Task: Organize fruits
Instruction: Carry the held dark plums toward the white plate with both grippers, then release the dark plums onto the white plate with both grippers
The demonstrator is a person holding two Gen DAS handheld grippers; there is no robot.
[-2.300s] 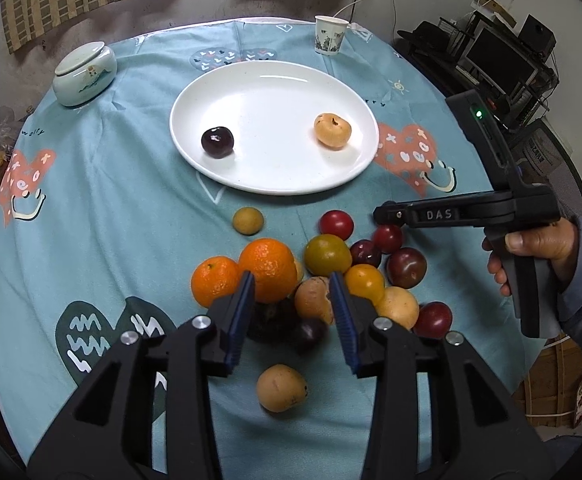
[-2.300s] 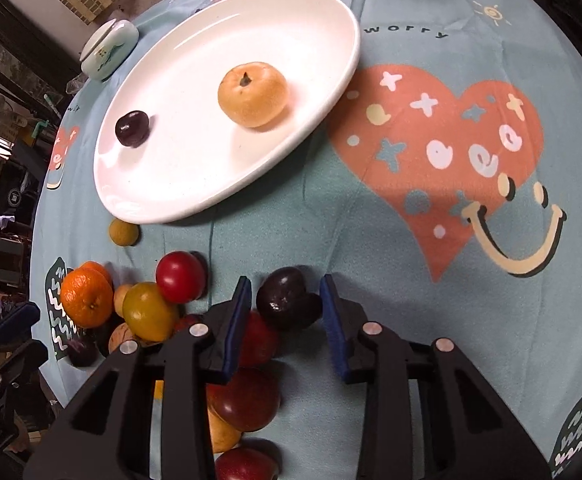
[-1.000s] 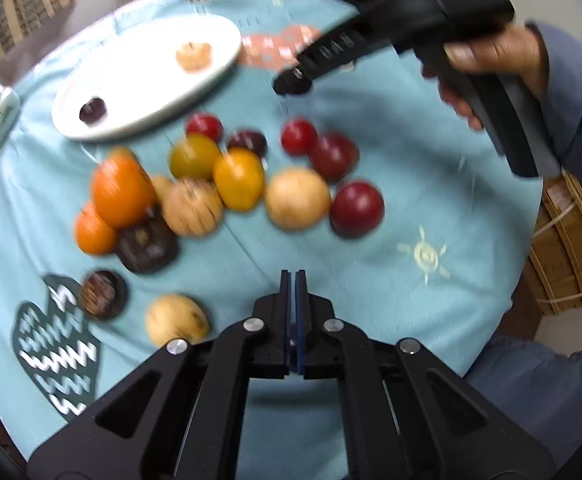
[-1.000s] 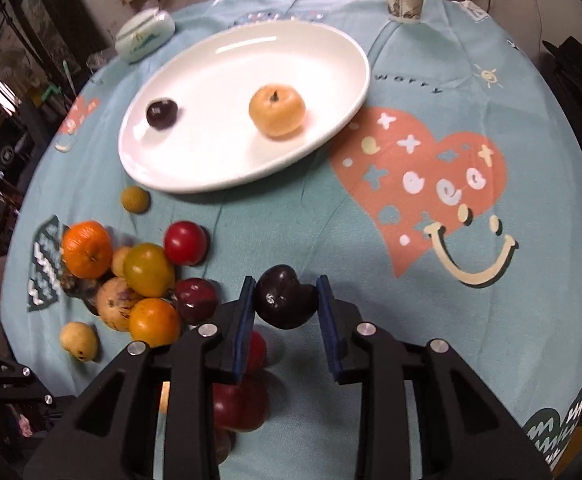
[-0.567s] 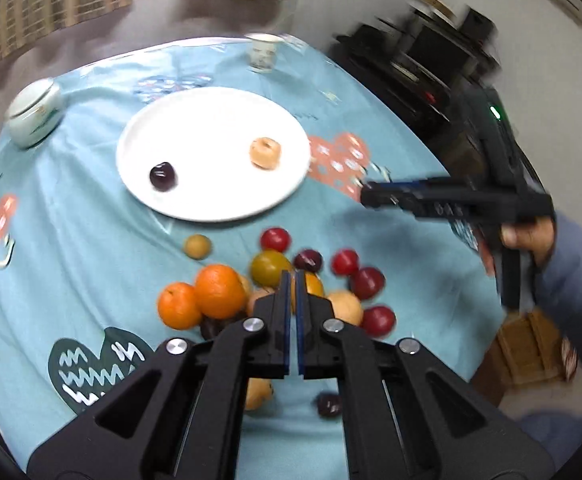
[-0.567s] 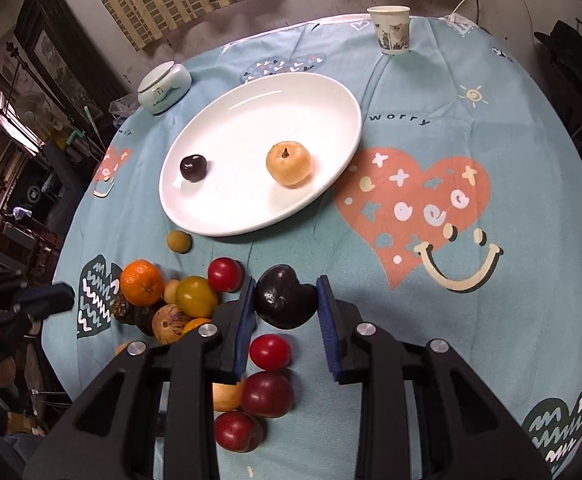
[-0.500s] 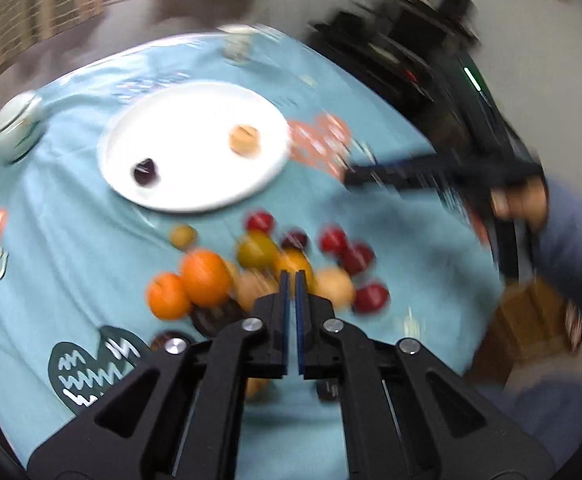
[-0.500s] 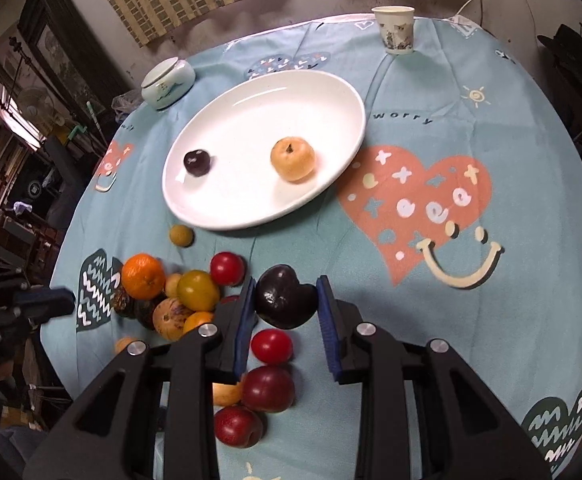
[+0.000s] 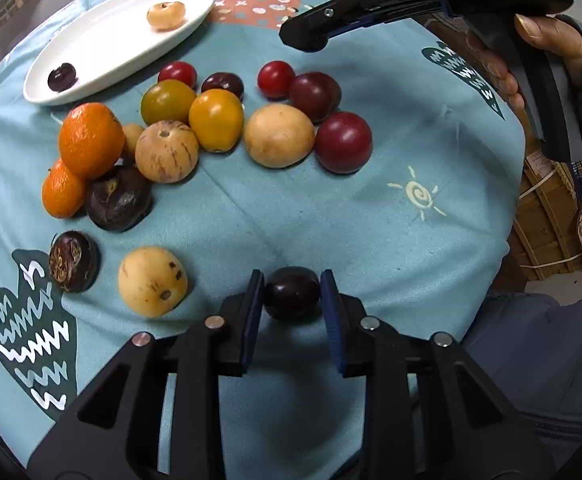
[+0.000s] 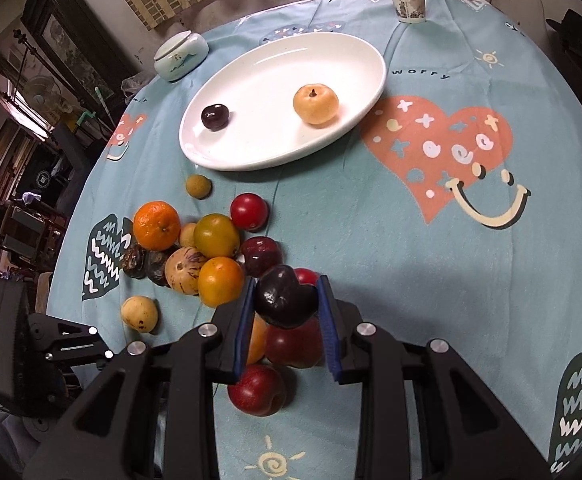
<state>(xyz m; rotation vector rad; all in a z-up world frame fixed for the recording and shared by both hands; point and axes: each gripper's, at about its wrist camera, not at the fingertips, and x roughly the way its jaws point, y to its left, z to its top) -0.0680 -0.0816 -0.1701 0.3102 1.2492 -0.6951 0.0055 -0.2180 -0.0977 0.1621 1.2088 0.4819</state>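
From the left wrist, the left gripper (image 9: 291, 304) has its blue pads on either side of a dark plum (image 9: 291, 292) at the table's near edge; whether they pinch it or merely flank it cannot be told. A pale yellow fruit (image 9: 152, 281) sits just beside it. Two oranges (image 9: 91, 140) crowd the heap beyond. The right gripper (image 9: 305, 38) hangs over the far side.

From the right wrist, the right gripper (image 10: 285, 304) is clenched on a dark heart-shaped fruit (image 10: 285, 296) above the red plums (image 10: 257, 390). The white plate (image 10: 251, 148) holds two fruits. One paper cup (image 10: 409, 0) and one lidded bowl (image 10: 180, 55) stand near the far edge.
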